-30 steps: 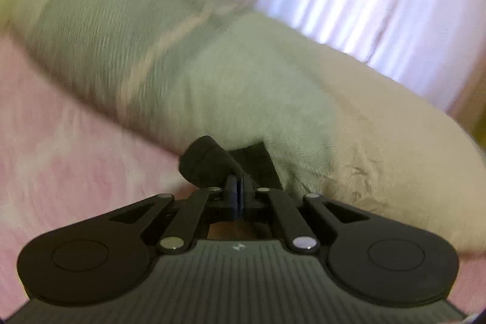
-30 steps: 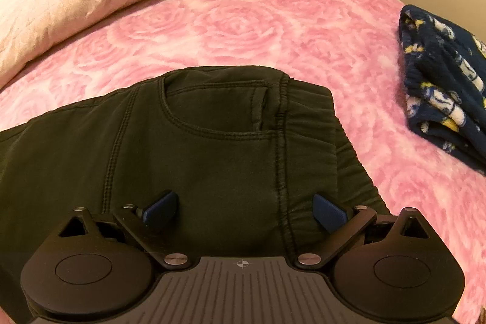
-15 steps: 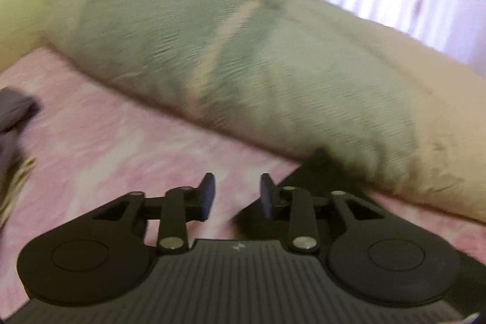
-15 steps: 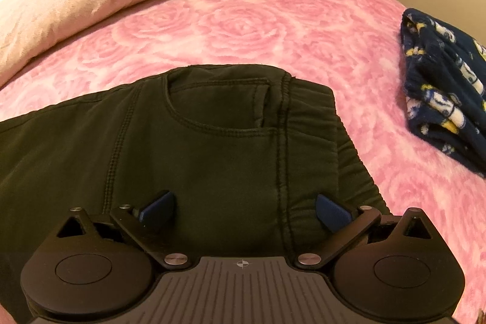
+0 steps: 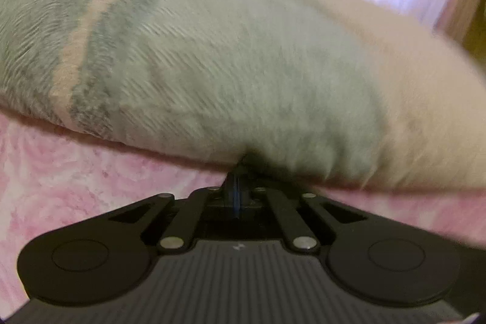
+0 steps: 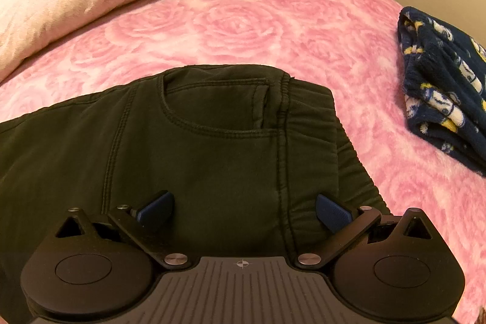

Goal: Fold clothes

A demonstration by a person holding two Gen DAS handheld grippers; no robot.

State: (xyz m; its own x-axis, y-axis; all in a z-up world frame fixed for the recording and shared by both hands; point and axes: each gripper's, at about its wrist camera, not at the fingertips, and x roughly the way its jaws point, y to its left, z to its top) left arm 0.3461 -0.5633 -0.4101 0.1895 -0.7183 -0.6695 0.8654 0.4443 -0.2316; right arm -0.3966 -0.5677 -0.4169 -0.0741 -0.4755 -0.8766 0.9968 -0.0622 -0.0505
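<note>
A: L gripper (image 5: 237, 187)?
B: Jaws pinched tight together, nose right under the grey/beige blanket (image 5: 231, 56). Can't tell if any cloth's caught, too blurry.
A: R gripper (image 6: 243, 210)?
B: Spread wide, grasping nothing, hovering over the dark pants (image 6: 188, 141).
A: Pants where?
B: Flat on the pink bed (image 6: 243, 20), waistband to the right. Navy print garment (image 6: 443, 81) well apart at right.

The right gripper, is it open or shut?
Open. The right gripper has its blue fingertips wide apart over the dark pants, holding nothing.
</note>
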